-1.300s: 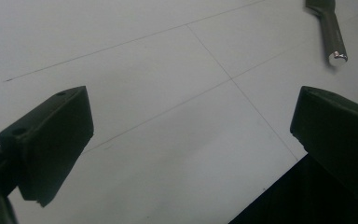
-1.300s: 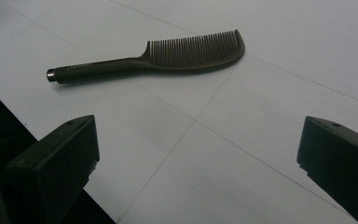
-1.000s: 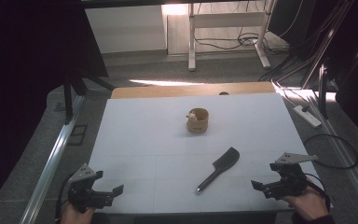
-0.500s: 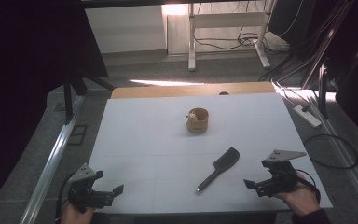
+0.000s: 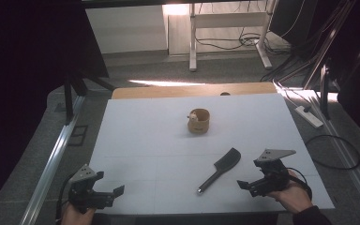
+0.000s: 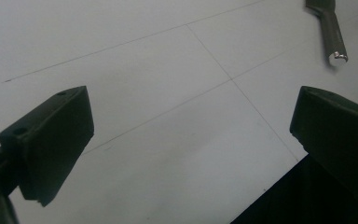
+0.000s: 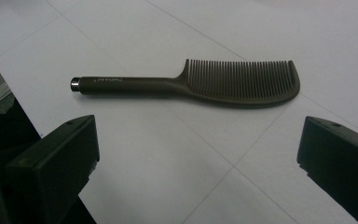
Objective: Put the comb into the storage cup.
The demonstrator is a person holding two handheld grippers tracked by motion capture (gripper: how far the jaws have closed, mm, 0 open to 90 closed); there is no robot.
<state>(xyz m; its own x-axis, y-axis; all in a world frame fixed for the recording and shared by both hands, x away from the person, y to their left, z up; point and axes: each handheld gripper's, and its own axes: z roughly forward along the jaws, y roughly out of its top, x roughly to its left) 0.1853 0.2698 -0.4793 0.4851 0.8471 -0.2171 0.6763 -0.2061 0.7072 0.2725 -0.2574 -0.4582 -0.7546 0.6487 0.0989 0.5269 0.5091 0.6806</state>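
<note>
High view: the comb (image 5: pixel 220 168) is seen lying flat on the white table (image 5: pixel 145 140), near the front edge and right of centre, its handle end turned toward the person and its toothed head pointing away and to the right. The right gripper (image 5: pixel 253 183) is held just beside the comb's handle, apart from it, with its jaws spread wide and nothing between them. The left gripper (image 5: pixel 111 196) is kept at the front left corner, well apart from the comb, jaws likewise wide and empty.

Right gripper view: the comb (image 7: pixel 191 84) is framed between and beyond the two jaws, untouched, teeth facing away from the camera. Left gripper view: only the metal-capped handle tip (image 6: pixel 338 53) is caught at the upper right.

A small wooden cup (image 5: pixel 198 121) is noted farther back, near the table's middle, with a small pale object at its rim; what that is cannot be told.

Progress is judged as early: the approach is under way, but no grasp is made. The closing on the handle, the lift and any placing are left to be done.
</note>
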